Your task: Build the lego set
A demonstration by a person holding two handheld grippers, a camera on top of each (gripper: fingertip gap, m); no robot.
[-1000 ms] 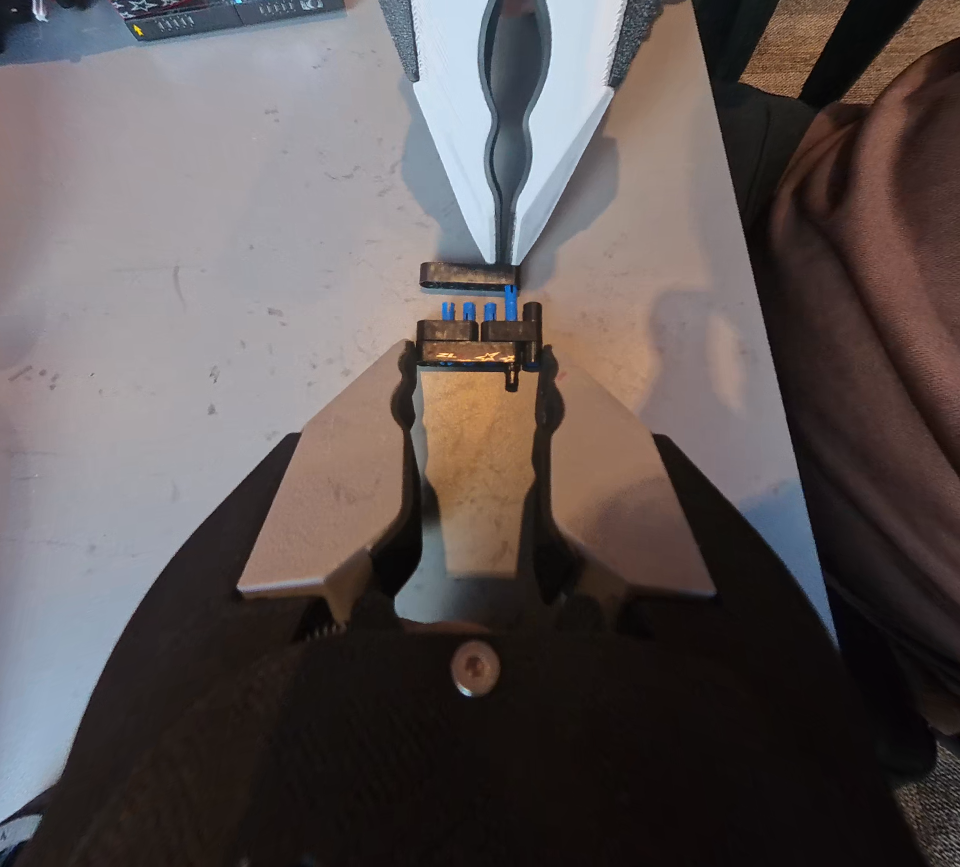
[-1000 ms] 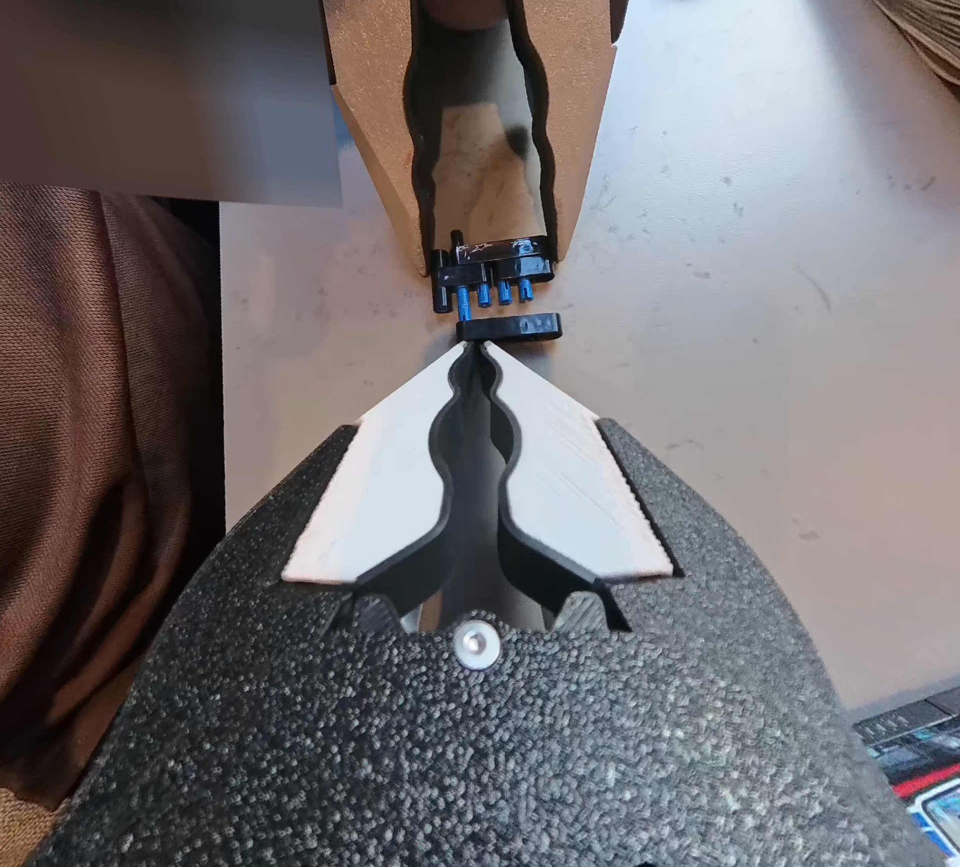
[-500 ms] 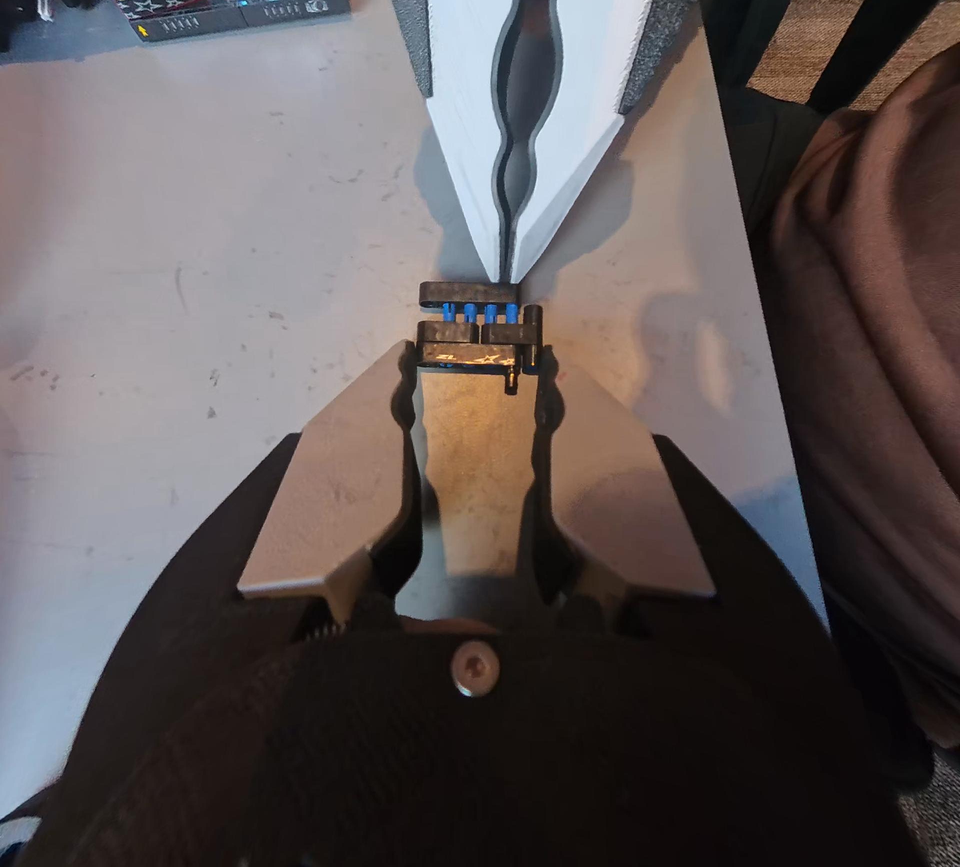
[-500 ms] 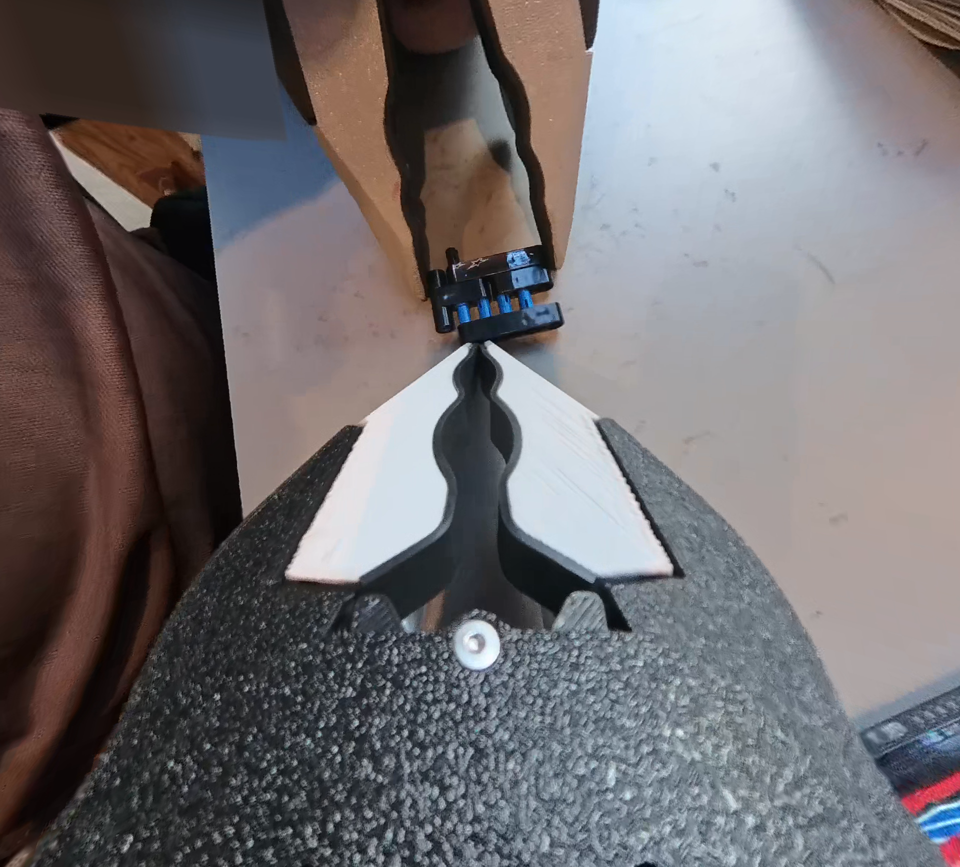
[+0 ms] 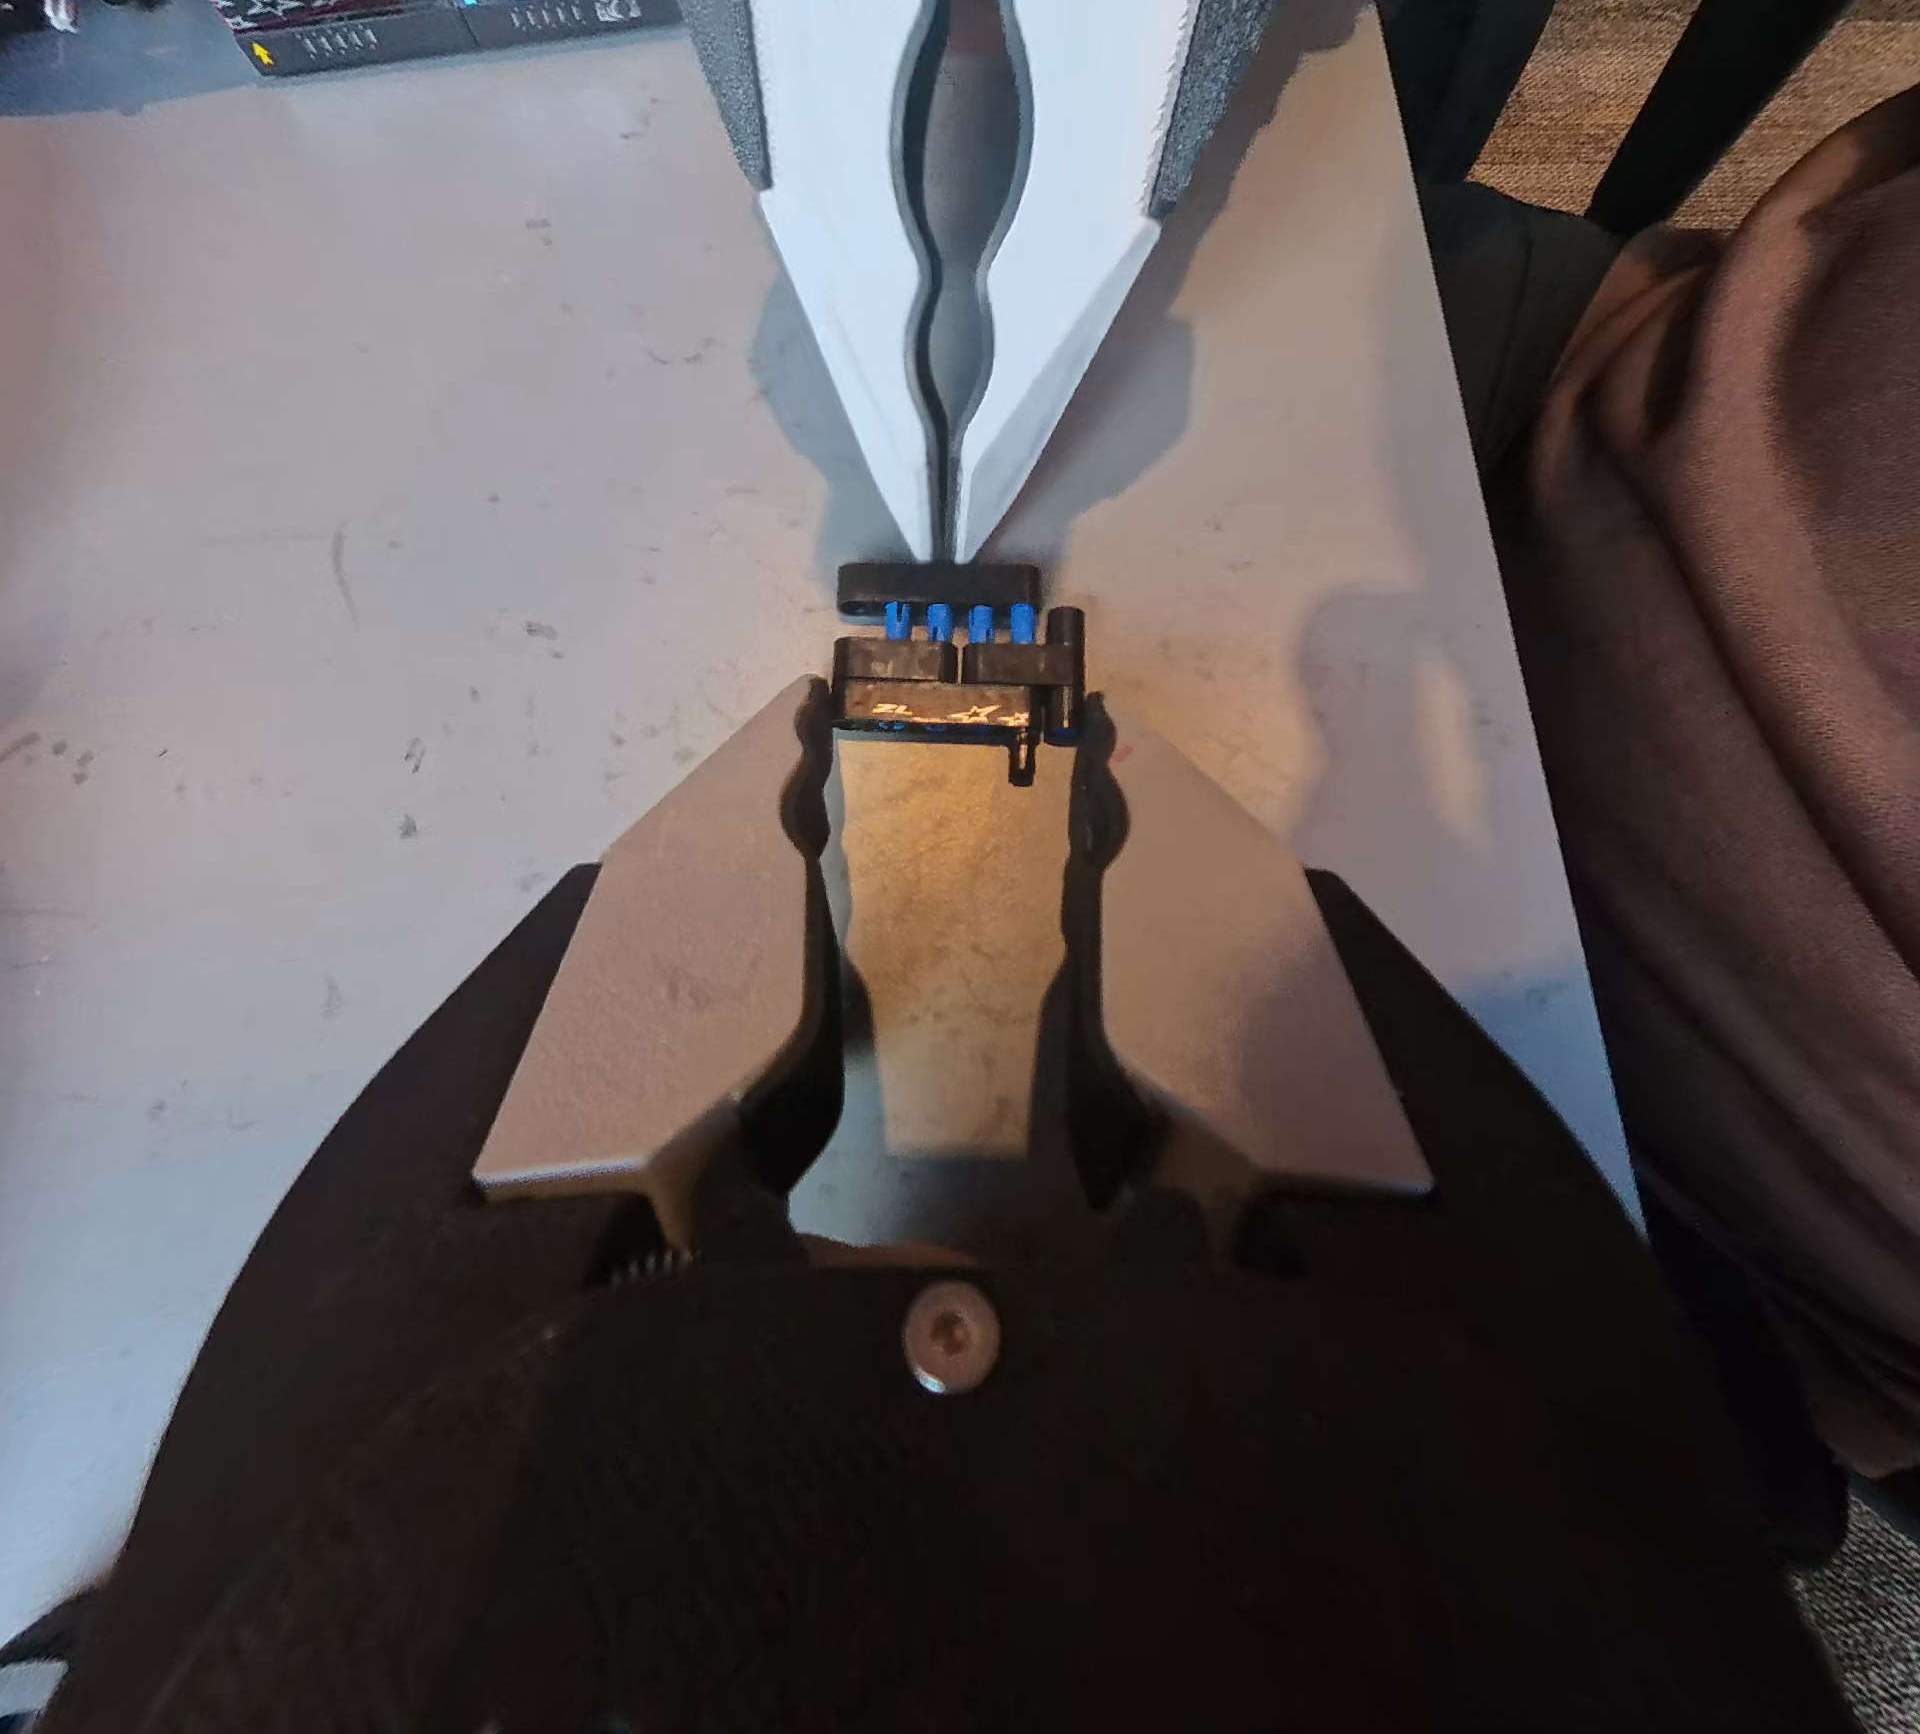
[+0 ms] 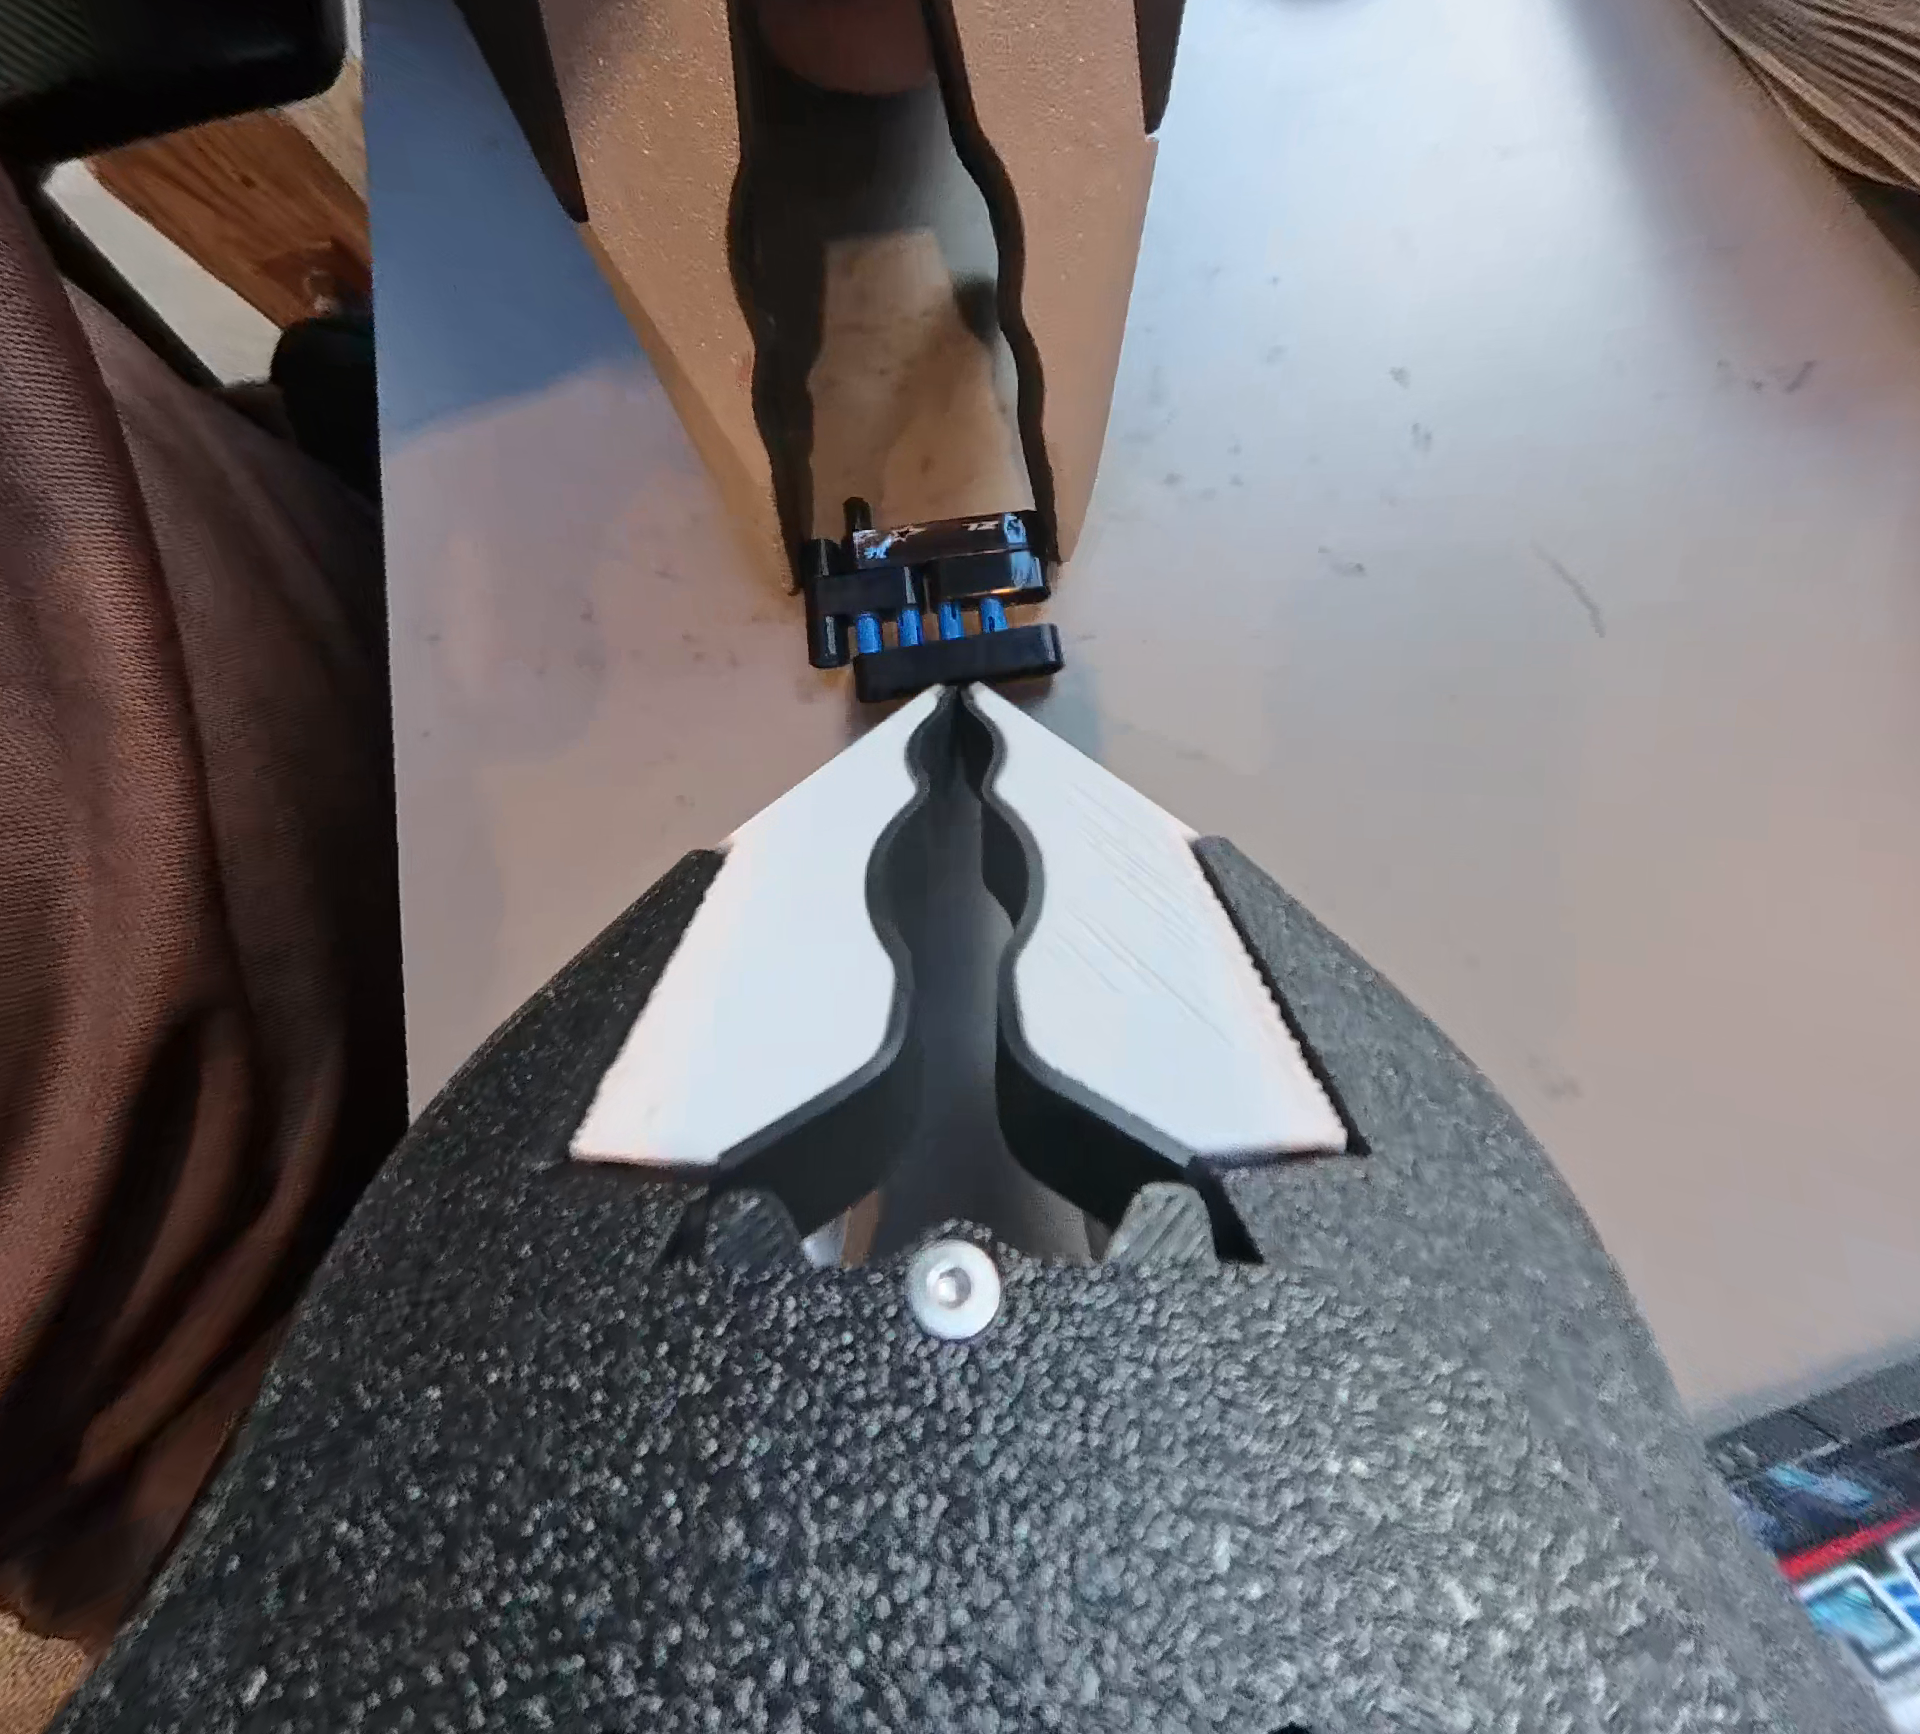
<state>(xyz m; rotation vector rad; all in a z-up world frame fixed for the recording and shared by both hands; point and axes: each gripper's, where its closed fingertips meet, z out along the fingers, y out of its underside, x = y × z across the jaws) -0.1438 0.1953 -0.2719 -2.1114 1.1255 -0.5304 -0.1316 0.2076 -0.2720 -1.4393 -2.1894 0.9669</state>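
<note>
Black plastic fills my left claw [image 5: 951, 718]: its fingers are spread wide and clamp the ends of the black sub-assembly [image 5: 951, 682], a short stack of beams with four blue pins [image 5: 956, 619] standing out of its far face, away from that claw. All of it hangs just above the pale table [image 5: 416, 541].

Straight ahead of those pins sits the loose black beam [image 5: 938, 585], pinched at the very tips of my right claw [image 6: 954, 695], whose white fingers are closed almost to touching.

A second ago this beam was skewed and caught only one pin, with a clear gap to the rest. Half a second ago it had squared up. Now it lies parallel to the sub-assembly, all four pins entering its holes, yet blue shaft shows between the two parts in both views. So I judge the beam aligned but only partly seated; a straight squeeze of the claws together should finish it.
</note>
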